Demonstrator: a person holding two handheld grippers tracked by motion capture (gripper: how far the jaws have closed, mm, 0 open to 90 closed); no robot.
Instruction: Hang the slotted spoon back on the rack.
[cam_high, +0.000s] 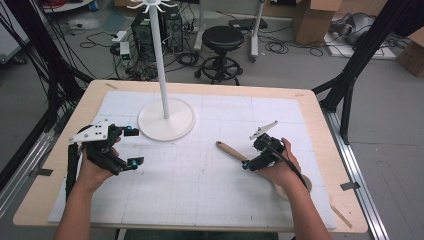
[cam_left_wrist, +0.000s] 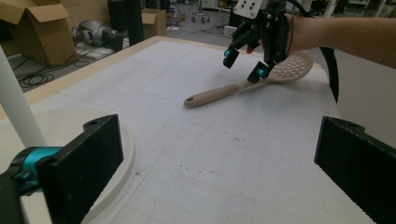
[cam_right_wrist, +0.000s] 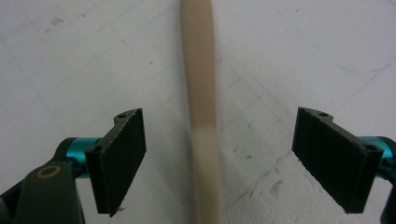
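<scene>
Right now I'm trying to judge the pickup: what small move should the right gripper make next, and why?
Probably lower the right gripper a little and close on the slotted spoon's handle. In the right gripper view its jaws stand open with the handle running between them, touching neither. In the left gripper view the spoon lies flat on the grid mat, so there is nothing to lift until the jaws grip.
</scene>
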